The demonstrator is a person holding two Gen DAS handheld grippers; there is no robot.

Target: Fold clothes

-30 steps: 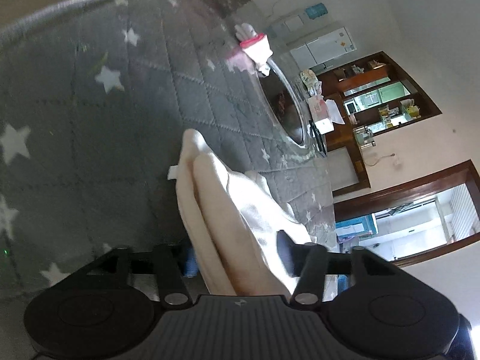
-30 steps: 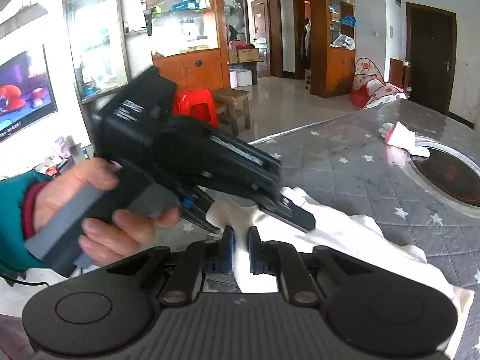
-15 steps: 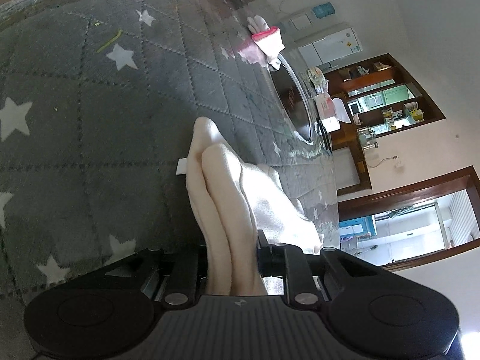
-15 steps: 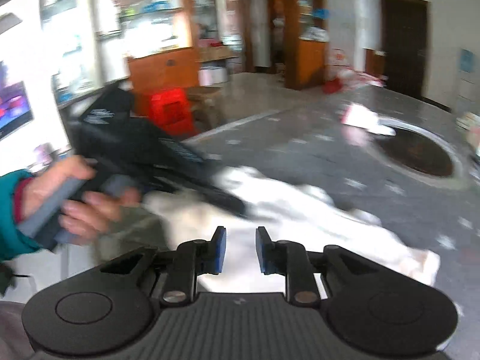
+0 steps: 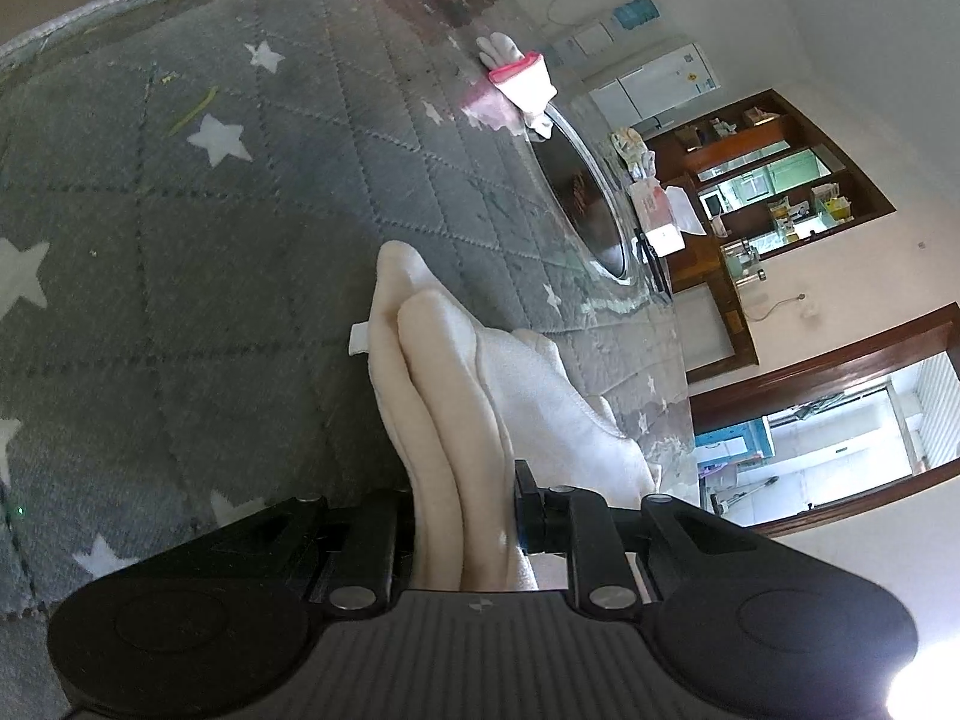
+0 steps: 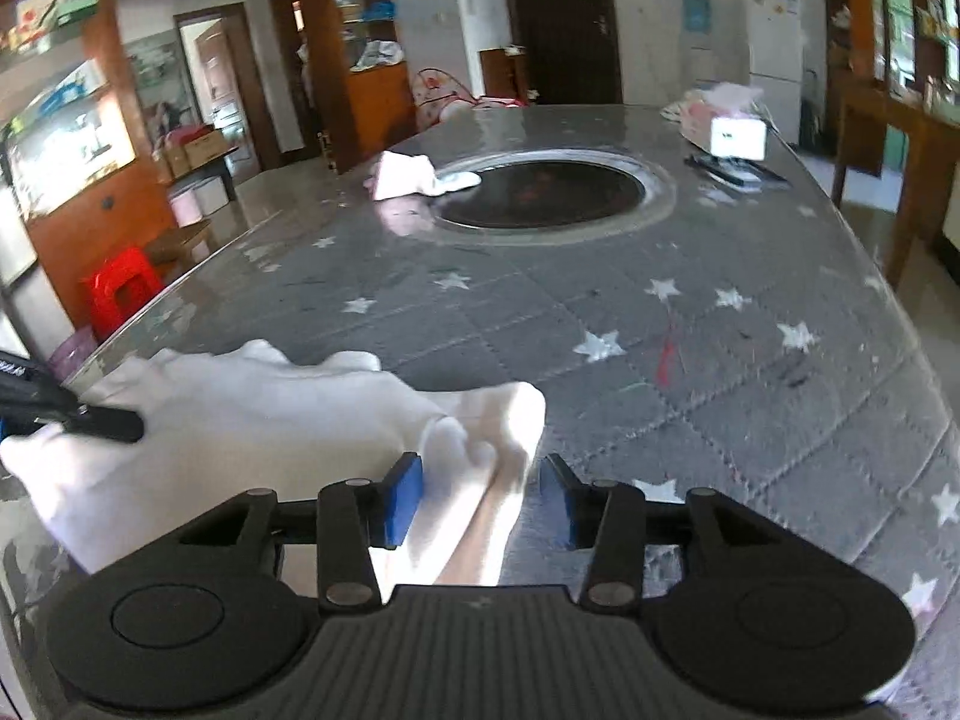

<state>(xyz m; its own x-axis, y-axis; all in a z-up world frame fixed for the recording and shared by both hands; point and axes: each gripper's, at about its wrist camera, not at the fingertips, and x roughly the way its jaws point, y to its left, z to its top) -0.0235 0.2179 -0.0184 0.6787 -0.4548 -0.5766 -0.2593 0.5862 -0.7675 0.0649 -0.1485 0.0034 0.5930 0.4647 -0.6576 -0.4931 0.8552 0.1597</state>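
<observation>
A cream-white garment (image 6: 240, 420) lies bunched at the near left edge of the grey star-patterned table (image 6: 660, 360). In the left wrist view its thick folds (image 5: 438, 384) run between the fingers of my left gripper (image 5: 465, 516), which is shut on them. One black tip of that gripper (image 6: 102, 419) presses on the garment's left side in the right wrist view. My right gripper (image 6: 480, 498) stands open at the garment's right end. A loose corner of the cloth (image 6: 498, 420) lies between its blue pads (image 6: 401, 495), which do not pinch it.
A small pink-and-white cloth (image 6: 414, 174) lies beside a round dark inset (image 6: 540, 192) at the table's middle. A tissue box (image 6: 729, 129) and a black item sit at the far right. A red stool (image 6: 123, 294) stands on the floor at the left.
My left gripper went from wide open to shut on the garment's folds. My right gripper swung to the right, away from the left gripper and the hand, and opened over the garment's right corner.
</observation>
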